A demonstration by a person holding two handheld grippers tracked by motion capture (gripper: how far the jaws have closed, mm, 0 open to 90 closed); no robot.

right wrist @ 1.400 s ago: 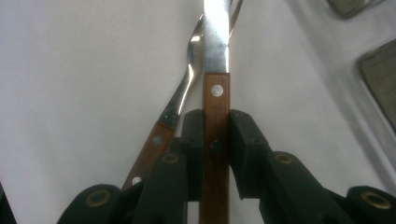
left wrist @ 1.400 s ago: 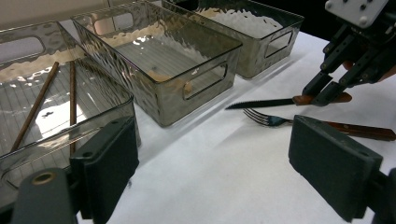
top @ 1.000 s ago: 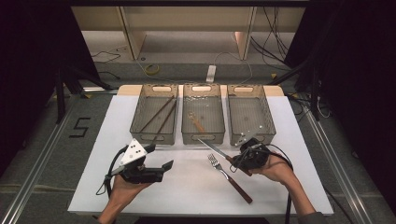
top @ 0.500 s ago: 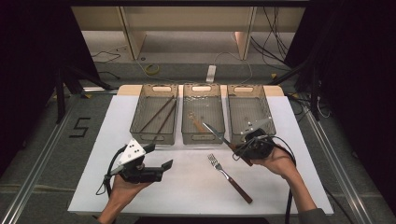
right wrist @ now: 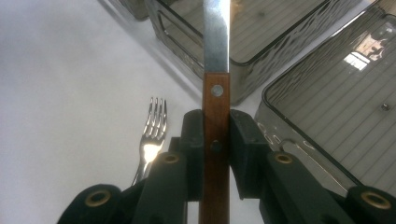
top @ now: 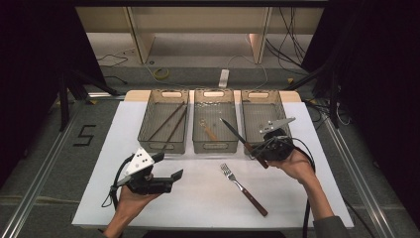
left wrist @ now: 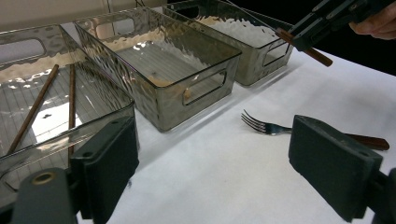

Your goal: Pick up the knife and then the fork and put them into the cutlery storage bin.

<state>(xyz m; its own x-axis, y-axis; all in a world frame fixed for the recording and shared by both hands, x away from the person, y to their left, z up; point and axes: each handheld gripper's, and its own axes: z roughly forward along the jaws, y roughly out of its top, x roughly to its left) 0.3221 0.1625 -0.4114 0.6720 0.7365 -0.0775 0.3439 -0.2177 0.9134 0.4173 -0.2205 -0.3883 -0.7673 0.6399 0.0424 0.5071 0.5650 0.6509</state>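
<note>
Right gripper [top: 257,151] was closed on the wooden handle of a knife [top: 236,136], and in the right gripper view its two black jaws pressed the handle from both sides, just under the rivet nearest the blade. From there the steel blade rose straight out of the jaws, with the rims of two grey bins behind it. In the high view the knife was lifted off the white table [top: 99,148], its blade pointing to the far left over the near right corner of the middle bin [top: 214,121], while the end of the handle stuck out of the gripper on the near side. This gripper stood at the near left corner of the right bin [top: 262,121], in front of it. Left gripper [top: 171,171] was held low over the table on the near left side, with its jaws wide apart and nothing between them. A fork [top: 242,188] with a wooden handle lay flat on the table between the two grippers, its tines toward the bins. Two brown chopsticks [top: 168,124] lay inside the left bin [top: 163,121], and a small wooden thing lay on the floor of the middle bin, but I could not tell what it was.
</note>
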